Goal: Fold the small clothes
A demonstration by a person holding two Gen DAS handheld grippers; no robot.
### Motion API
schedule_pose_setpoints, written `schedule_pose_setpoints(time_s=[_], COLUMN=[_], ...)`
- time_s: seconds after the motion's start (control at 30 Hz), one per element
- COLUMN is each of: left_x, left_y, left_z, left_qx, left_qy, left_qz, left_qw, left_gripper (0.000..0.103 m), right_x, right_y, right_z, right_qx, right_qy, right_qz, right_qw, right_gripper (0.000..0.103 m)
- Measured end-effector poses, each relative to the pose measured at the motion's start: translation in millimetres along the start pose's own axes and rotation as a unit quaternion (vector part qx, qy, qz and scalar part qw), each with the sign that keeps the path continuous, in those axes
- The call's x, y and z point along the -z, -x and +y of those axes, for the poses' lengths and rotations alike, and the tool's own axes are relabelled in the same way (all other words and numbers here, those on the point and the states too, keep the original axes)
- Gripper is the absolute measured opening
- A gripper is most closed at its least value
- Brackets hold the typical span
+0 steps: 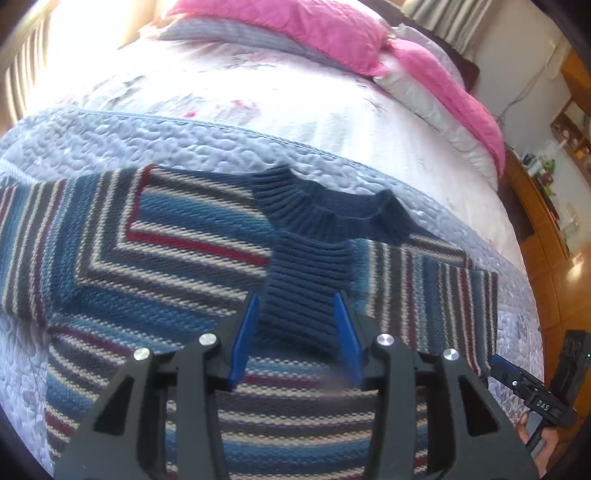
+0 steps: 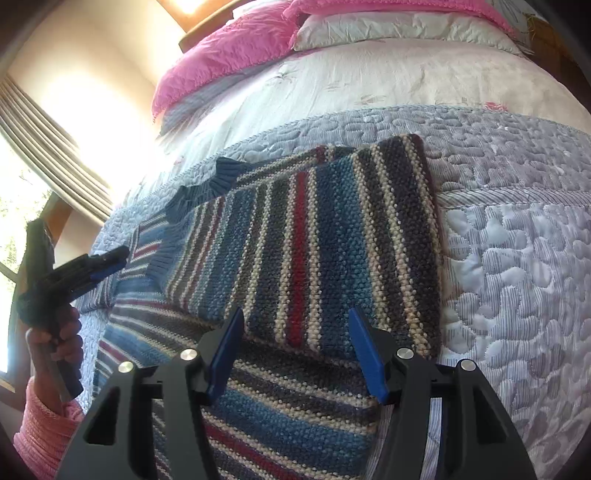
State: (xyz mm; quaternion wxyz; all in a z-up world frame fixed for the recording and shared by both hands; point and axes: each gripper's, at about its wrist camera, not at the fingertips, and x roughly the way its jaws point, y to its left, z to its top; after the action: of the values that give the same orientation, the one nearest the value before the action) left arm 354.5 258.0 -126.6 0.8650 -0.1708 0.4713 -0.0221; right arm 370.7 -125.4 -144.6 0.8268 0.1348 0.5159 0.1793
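Both jaws stand apart, left gripper (image 1: 297,332) and right gripper (image 2: 295,349) alike, with nothing between the blue pads (image 1: 245,338). My left gripper hangs over the middle of the sweater (image 1: 147,254), its fingers framing the dark blue ribbed strip (image 1: 306,291) that runs down from the collar (image 1: 332,210). My right gripper hangs over the sweater's right side, where one sleeve (image 2: 317,240) is folded in across the body, its stripes running lengthwise toward me. From the left view the other sleeve (image 1: 62,243) lies spread out to the left, its stripes bending in a chevron. I cannot tell whether either gripper touches the knit.

Blue, cream, grey and red stripes cover the sweater, which lies flat on a pale blue quilt (image 1: 184,144) on the bed. Beyond the quilt is a white flowered cover (image 1: 258,85), then pink pillows (image 1: 295,26) at the head. In the right view my left hand (image 2: 59,332), in a pink sleeve (image 2: 44,432), grips the left gripper's handle. Curtains (image 2: 48,147) hang by a bright window at the left; wooden furniture (image 1: 543,206) stands beside the bed at the right.
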Motion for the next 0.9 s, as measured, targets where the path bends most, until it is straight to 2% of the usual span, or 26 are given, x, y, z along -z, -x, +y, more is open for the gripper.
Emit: schedule_pose_setpoints(time_s=[0.07,0.2,0.37,0.57,0.73,0.77,0.8,0.83,0.9], left_x=[3.4,13.9,18.4,18.7,16.9,15.8,15.2,15.8,18.2], left_y=[-16.8,-56.4,-65.4,-75.0,-71.4,-62.5,-52.8,-42.3,-19.5], left_z=[-13.5,-4.9,-0.2,-1.0,-1.5,3.9,10.6,17.3,35.0], left_qx=[-0.002,-0.008,-0.001,-0.003,0.006,0.009,0.006,0.001,-0.003], left_qy=[-0.009,0.004,-0.014,-0.02,-0.017,-0.008,0.004,0.012,0.009], left_qz=[0.019,0.067,0.066,0.063,0.066,0.07,0.073,0.069,0.057], left_qw=[0.9998,0.9977,0.9977,0.9978,0.9977,0.9975,0.9973,0.9975,0.9984], left_gripper=[0.043,0.042,0.042,0.044,0.043,0.044,0.05,0.064,0.067], right_x=[3.3,11.2,10.0,13.5,4.6,2.4,2.3,3.7,10.5], right_y=[-13.4,-27.6,-38.8,-51.5,-52.9,-45.3,-33.6,-23.9,-14.3], right_z=[-1.1,-8.5,-5.0,1.0,14.3,17.8,22.8,29.6,44.3], right_qx=[0.024,0.022,0.04,0.068,0.101,0.104,0.103,0.097,0.103], right_qy=[-0.001,-0.007,-0.001,0.01,0.021,0.015,0.01,0.013,0.023], right_qz=[0.016,0.02,0.029,0.02,0.047,0.044,0.032,0.023,0.029], right_qw=[1.0,1.0,0.999,0.997,0.994,0.993,0.994,0.995,0.994], right_gripper=[0.059,0.061,0.065,0.074,0.076,0.076,0.077,0.081,0.082])
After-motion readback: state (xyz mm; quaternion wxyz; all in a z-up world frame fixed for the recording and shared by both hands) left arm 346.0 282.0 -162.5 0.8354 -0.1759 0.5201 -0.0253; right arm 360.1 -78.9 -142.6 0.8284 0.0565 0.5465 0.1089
